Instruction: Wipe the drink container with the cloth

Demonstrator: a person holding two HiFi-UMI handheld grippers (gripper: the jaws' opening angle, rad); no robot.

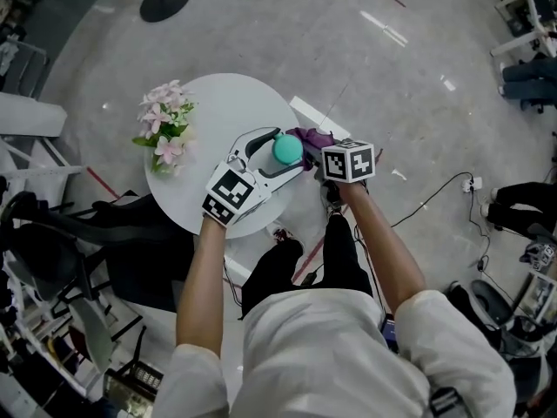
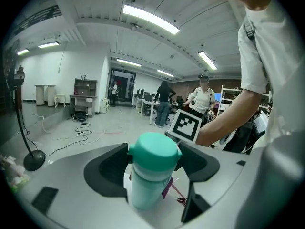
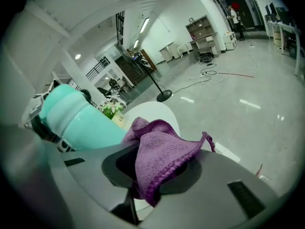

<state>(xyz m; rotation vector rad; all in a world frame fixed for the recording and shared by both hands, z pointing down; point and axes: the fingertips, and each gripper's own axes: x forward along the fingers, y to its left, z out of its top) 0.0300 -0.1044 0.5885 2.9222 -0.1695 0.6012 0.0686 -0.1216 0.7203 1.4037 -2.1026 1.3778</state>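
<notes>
Drink container (image 2: pixel 151 168): cap up, long axis pretty much upright | left gripper (image 1: pixel 291 149) jaws wide, gripping it | right gripper (image 3: pixel 159 168) jaws pinching purple cloth (image 3: pixel 159 151)

Flowers (image 1: pixel 164 124) stand on table (image 1: pixel 231 98), left of bottle (image 1: pixel 287 149).

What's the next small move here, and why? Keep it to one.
Probably press the purple cloth, pinched in the right gripper, onto the side of the teal bottle and stroke along it. The left gripper clamps the bottle and the cloth sits just beside it; contact isn't clear.
</notes>
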